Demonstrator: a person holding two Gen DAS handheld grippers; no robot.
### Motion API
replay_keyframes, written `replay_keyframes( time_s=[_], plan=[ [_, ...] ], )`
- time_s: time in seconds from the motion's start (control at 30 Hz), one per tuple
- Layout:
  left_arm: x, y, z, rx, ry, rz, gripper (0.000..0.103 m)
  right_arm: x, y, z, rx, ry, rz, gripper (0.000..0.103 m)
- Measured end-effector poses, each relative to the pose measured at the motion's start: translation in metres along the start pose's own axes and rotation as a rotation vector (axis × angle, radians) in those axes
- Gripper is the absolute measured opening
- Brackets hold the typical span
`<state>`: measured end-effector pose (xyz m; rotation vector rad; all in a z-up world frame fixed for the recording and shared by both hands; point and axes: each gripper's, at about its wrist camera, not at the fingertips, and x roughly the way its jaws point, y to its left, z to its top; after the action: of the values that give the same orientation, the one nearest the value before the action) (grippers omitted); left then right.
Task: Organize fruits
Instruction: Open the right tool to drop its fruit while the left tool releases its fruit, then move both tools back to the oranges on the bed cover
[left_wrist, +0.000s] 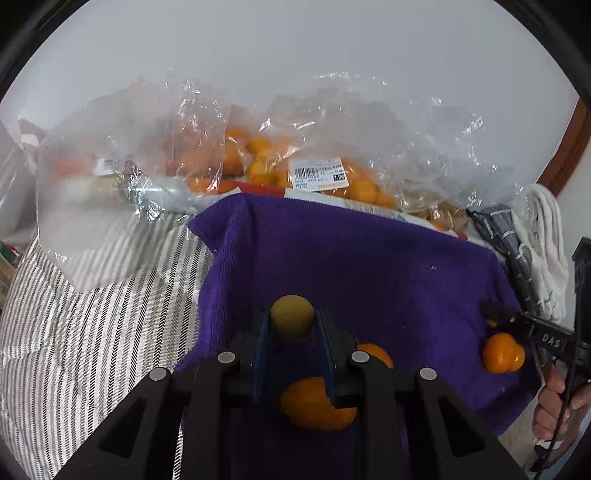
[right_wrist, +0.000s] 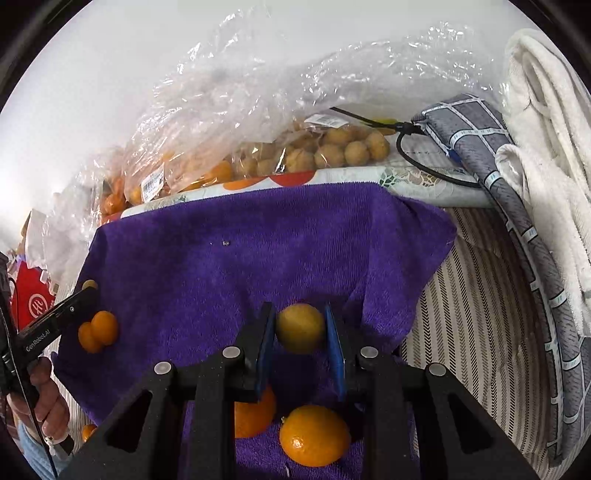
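Left claw (left_wrist: 292, 325) grips a yellowish fruit (left_wrist: 291, 316) between its pads, above the purple towel (left_wrist: 351, 251). Right claw (right_wrist: 300, 328) brackets a second yellow fruit (right_wrist: 301, 326); left pad touching, a sliver of gap at the right pad, so firm grip is uncertain. Loose orange fruits lie on the towel near each claw: one (right_wrist: 314, 435) below the right, a pair (right_wrist: 98, 331) beside the left. Bagged fruit (left_wrist: 258, 162) sits far behind the towel. Judgement: each held fruit lies straight ahead between the pads; the towel directly beneath is the nearest drop spot.

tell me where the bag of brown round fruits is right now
In the right wrist view the bag of brown round fruits lies at the back, beyond the purple towel, right of the bagged orange fruits and left of the grey checked cloth.
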<state>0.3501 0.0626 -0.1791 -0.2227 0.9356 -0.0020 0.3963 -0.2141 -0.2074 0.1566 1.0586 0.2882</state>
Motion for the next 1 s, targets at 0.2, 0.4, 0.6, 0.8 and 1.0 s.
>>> replay_keyframes(
  time_s=[0.2, 0.4, 0.6, 0.8, 1.0],
  plan=[
    [0.004, -0.004, -0.002, 0.023, 0.004, 0.008, 0.024, -0.004, 0.001, 0.000, -0.003, 0.001, 0.000, 0.033],
    [-0.003, -0.001, -0.001, 0.002, -0.008, -0.016, 0.034, -0.037, 0.014, -0.002, -0.042, -0.079, -0.026, 0.056],
    [-0.044, 0.002, -0.003, -0.005, -0.101, 0.003, 0.038, -0.083, 0.039, -0.025, -0.084, -0.179, -0.038, 0.056],
    [-0.093, 0.009, -0.030, 0.008, -0.197, -0.013, 0.038, -0.121, 0.062, -0.064, -0.159, -0.219, -0.052, 0.056],
    [-0.122, 0.031, -0.077, 0.032, -0.212, 0.019, 0.038, -0.135, 0.078, -0.104, -0.164, -0.284, -0.080, 0.056]
  ],
)
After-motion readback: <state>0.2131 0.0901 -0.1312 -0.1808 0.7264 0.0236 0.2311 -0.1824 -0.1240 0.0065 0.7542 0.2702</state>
